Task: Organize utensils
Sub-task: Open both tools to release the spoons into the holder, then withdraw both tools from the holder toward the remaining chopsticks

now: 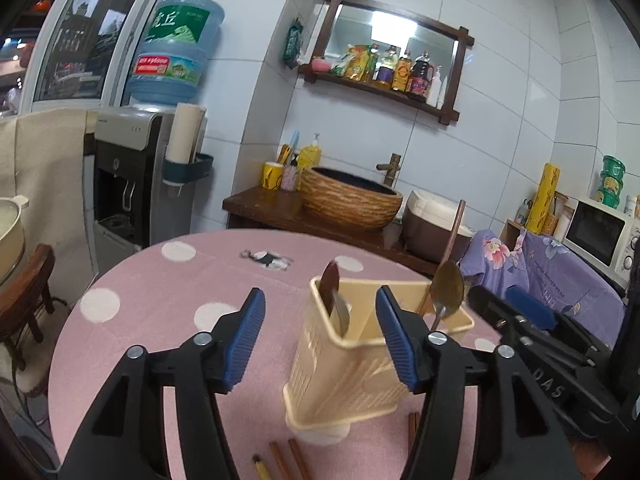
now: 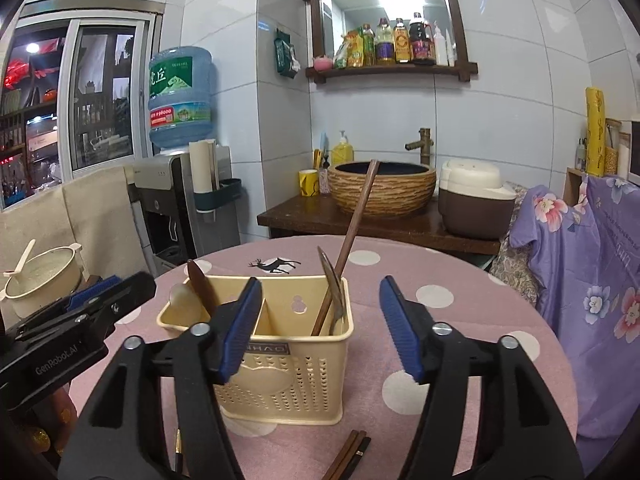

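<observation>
The left gripper, two black jaws faced with ribbed blue pads, fills the lower half of the left wrist view and stands well open with nothing clamped; its right pad overlaps the rim of the cream perforated plastic utensil caddy, though contact cannot be judged. The caddy stands upright on the round pink tablecloth with white dots, just right of the frame's centre, mostly between the two jaws. A dark brown wooden spoon and a metal utensil lean in its left compartment; a metal spoon and a long brown wooden handle rise from its right compartment. Brown wooden chopsticks lie on the cloth at the bottom edge, below the caddy. The right gripper, of the same black and blue build, is likewise well open and empty in the right wrist view, its left pad in front of the caddy's middle divider. There the caddy sits at lower centre, reaching from left of the left jaw into the gap between the jaws, and more chopsticks lie near the bottom edge between the jaws. The left gripper shows at that frame's left edge.
</observation>
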`<control>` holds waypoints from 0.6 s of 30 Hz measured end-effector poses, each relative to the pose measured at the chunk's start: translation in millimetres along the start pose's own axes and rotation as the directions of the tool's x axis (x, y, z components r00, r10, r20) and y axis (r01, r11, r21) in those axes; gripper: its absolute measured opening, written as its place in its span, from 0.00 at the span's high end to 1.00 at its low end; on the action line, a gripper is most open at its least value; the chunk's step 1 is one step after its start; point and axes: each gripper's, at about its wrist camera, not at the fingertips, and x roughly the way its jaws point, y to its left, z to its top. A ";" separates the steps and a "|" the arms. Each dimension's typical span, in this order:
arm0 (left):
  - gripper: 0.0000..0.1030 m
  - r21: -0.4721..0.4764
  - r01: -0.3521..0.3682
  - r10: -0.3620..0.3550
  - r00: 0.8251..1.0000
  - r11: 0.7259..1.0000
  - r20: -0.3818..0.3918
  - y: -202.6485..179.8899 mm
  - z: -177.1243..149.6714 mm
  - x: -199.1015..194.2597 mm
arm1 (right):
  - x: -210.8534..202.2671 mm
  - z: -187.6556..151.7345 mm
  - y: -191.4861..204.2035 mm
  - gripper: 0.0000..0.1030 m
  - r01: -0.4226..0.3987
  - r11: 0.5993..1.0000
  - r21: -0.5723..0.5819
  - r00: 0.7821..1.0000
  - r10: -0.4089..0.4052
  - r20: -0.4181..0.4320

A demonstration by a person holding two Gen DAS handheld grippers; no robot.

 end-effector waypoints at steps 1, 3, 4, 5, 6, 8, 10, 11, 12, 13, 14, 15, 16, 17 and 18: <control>0.38 -0.005 -0.011 0.011 1.000 1.000 -0.017 2.4 -3.4 -3.6 | -6.0 -2.0 0.5 0.37 0.008 1.000 -0.004 1.000 -0.008 0.003; 0.35 0.000 -0.042 0.042 0.997 0.999 -0.069 6.8 -12.0 -9.0 | -17.4 -8.4 1.3 0.37 0.019 1.000 -0.015 1.000 -0.019 -0.004; 0.35 0.004 -0.057 0.057 0.993 0.998 -0.099 9.2 -16.4 -10.4 | -21.6 -11.6 1.7 0.37 0.024 0.999 -0.021 1.000 -0.024 -0.014; 0.35 0.004 -0.065 0.065 0.990 0.998 -0.124 12.3 -21.5 -12.0 | -26.5 -18.5 1.8 0.36 0.032 0.999 -0.029 0.999 -0.033 -0.032; 0.35 -0.001 -0.068 0.067 0.986 0.998 -0.156 16.9 -28.3 -13.9 | -29.3 -22.4 1.5 0.33 0.037 0.999 -0.034 0.998 -0.039 -0.049; 0.35 -0.016 -0.074 0.069 0.975 0.997 -0.210 25.8 -42.5 -16.5 | -32.3 -36.6 -1.2 0.29 0.051 0.998 -0.036 0.991 -0.055 -0.118; 0.36 -0.013 -0.083 0.077 0.965 0.996 -0.251 32.3 -55.8 -18.6 | -32.9 -51.6 -5.0 0.28 0.053 0.998 -0.027 0.980 -0.057 -0.190; 0.36 -0.008 -0.093 0.087 0.959 0.996 -0.269 35.1 -63.6 -20.0 | -32.7 -58.0 -7.0 0.28 0.055 0.998 -0.021 0.974 -0.059 -0.218; 0.37 0.000 -0.106 0.101 0.952 0.994 -0.288 37.7 -71.9 -21.0 | -32.2 -66.7 -9.3 0.28 0.063 0.998 -0.018 0.967 -0.066 -0.247; 0.39 0.004 -0.113 0.109 0.946 0.994 -0.306 39.6 -79.0 -21.7 | -31.3 -75.5 -11.3 0.28 0.075 0.997 -0.019 0.959 -0.077 -0.273; 0.41 0.005 -0.114 0.109 0.937 0.993 -0.331 41.9 -87.1 -21.3 | -30.5 -83.9 -13.0 0.28 0.084 0.996 -0.019 0.952 -0.086 -0.293; 0.42 0.003 -0.110 0.104 0.930 0.994 -0.353 42.9 -93.9 -20.6 | -30.0 -91.7 -15.6 0.28 0.092 0.996 -0.014 0.945 -0.092 -0.315; 0.45 0.003 -0.105 0.098 0.923 0.995 -0.372 42.8 -99.4 -19.9 | -29.4 -100.1 -18.7 0.28 0.099 0.995 -0.004 0.936 -0.095 -0.338; 0.48 0.005 -0.101 0.095 0.917 0.995 -0.387 41.9 -103.5 -18.8 | -28.4 -107.3 -20.8 0.28 0.101 0.995 0.005 0.929 -0.093 -0.358; 0.49 0.009 -0.097 0.093 0.910 0.995 -0.404 40.6 -108.6 -17.4 | -26.8 -113.7 -22.7 0.28 0.101 0.995 0.016 0.921 -0.087 -0.380</control>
